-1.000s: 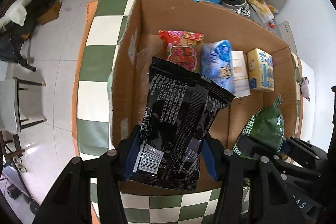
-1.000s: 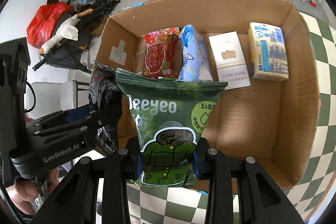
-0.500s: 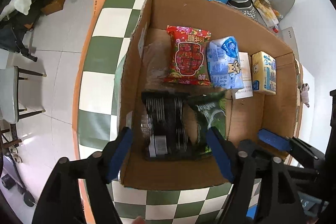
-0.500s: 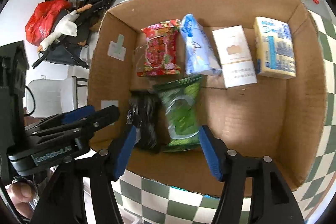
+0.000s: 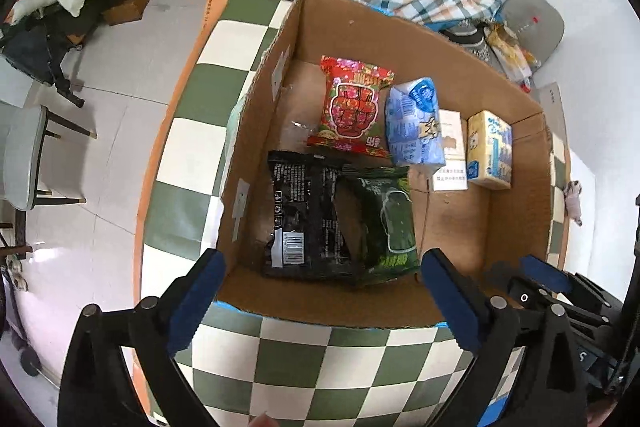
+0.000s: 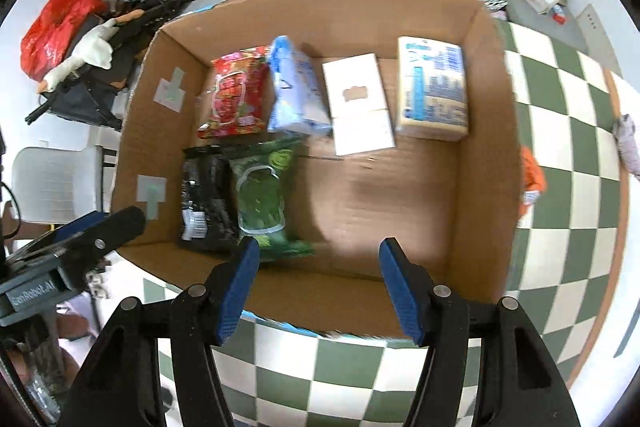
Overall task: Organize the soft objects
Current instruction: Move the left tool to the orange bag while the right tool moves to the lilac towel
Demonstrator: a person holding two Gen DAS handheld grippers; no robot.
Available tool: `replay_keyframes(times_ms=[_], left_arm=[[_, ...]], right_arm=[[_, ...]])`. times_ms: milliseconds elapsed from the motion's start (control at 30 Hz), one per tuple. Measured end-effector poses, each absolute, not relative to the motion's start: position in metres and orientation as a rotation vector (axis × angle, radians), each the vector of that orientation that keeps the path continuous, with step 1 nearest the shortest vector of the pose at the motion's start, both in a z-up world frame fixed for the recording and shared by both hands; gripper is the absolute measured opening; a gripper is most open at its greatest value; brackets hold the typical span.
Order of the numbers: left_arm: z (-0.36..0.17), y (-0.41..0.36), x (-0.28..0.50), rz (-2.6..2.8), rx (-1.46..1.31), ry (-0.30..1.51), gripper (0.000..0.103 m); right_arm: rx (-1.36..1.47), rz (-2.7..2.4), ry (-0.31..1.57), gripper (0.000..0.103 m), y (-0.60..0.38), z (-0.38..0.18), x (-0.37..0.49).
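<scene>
- Left gripper [image 5: 322, 277]: jaws spread wide and holding nothing, poised above the near wall of the cardboard box [image 5: 516, 223]; right gripper [image 6: 316, 267]: jaws likewise parted and empty, over the same near wall.
- Just beyond the jaws, on the box floor at its near left: black packet [image 5: 306, 215] and green packet [image 5: 390, 223] lying flat side by side, edges touching.
- Behind them, a row along the far wall: red packet [image 5: 354, 107]; blue tissue pack [image 5: 416, 123]; white box [image 5: 450, 151]; yellow pack [image 5: 490, 149].
- The box sits on a green-and-white checkered table [image 5: 188, 147].
</scene>
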State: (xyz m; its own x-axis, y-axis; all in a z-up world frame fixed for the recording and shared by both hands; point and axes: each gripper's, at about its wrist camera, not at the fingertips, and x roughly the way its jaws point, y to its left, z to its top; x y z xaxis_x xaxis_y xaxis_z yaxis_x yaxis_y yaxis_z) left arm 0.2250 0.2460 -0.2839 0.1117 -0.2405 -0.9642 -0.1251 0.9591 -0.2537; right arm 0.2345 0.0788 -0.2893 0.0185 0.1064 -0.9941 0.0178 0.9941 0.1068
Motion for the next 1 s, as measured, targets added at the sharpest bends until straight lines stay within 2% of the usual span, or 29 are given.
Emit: replay_keyframes(times_ms=[267,333,467,533,600,1000], left_arm=[[-0.257,0.237,0.205,-0.056,-0.25,1.377,0.102],[-0.248,0.234,0.199,-0.06,-0.231,1.353,0.102],[-0.234,0.225,0.191,-0.039,-0.164,1.324,0.102],[-0.228,0.221,0.186,-0.028,-0.148,1.313,0.102],[-0.224,0.218,0.182,-0.028,-0.15,1.308,0.102],[-0.194,0.169,0.177,-0.05,-0.132,1.298,0.102]], right_arm=[[0.055,0.036,1.509,0.066,0.069,-0.265,0.214],[0.04,0.03,1.488,0.074,0.069,-0.258,0.209],[0.012,0.02,1.45,0.079,0.066,-0.24,0.197],[0.006,0.019,1.431,0.095,0.064,-0.231,0.191],[0.005,0.019,1.414,0.102,0.062,-0.224,0.186],[0.074,0.051,1.368,0.103,0.024,-0.189,0.164]])
